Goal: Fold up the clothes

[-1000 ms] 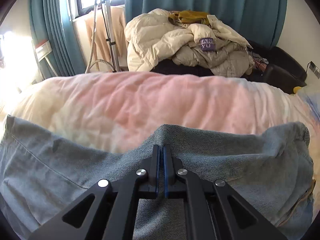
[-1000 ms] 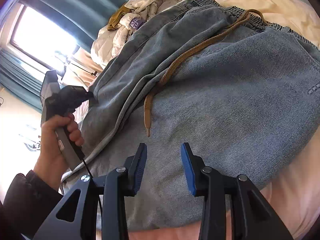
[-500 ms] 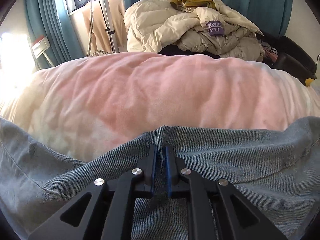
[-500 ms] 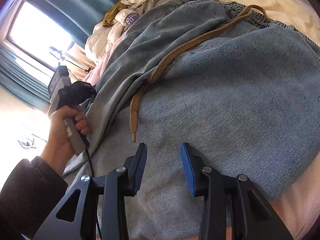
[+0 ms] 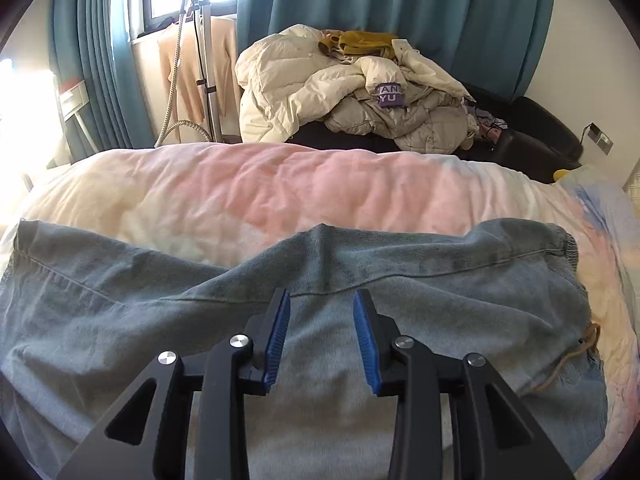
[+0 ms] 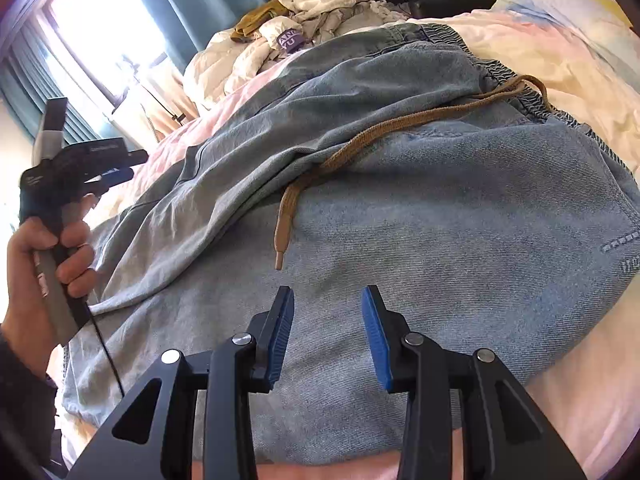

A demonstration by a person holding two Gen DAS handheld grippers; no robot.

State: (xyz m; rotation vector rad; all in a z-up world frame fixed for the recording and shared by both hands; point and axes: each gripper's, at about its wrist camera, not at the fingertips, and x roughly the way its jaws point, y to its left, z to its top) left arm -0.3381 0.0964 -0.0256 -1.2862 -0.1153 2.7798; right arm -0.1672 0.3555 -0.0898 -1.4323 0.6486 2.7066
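A pair of light blue denim shorts (image 5: 160, 320) lies folded over on the pink and cream bed cover (image 5: 280, 188). My left gripper (image 5: 322, 300) is open and empty, just above the shorts' folded edge. In the right wrist view the shorts (image 6: 460, 220) fill the middle, with a brown drawstring (image 6: 360, 140) lying across them from the elastic waistband (image 6: 500, 72). My right gripper (image 6: 328, 300) is open and empty above the denim near its front edge. The left gripper (image 6: 116, 168) also shows there, held in a hand at the left, off the cloth.
A heap of cream and grey jackets (image 5: 360, 92) sits on a dark sofa (image 5: 540, 132) beyond the bed. A garment steamer stand (image 5: 200, 60) and teal curtains (image 5: 400, 12) are by the window. Bare bed cover (image 6: 560, 52) lies right of the shorts.
My left gripper was shut on the denim edge; it has opened, let the cloth go and drawn back. The right gripper stayed open over the shorts.
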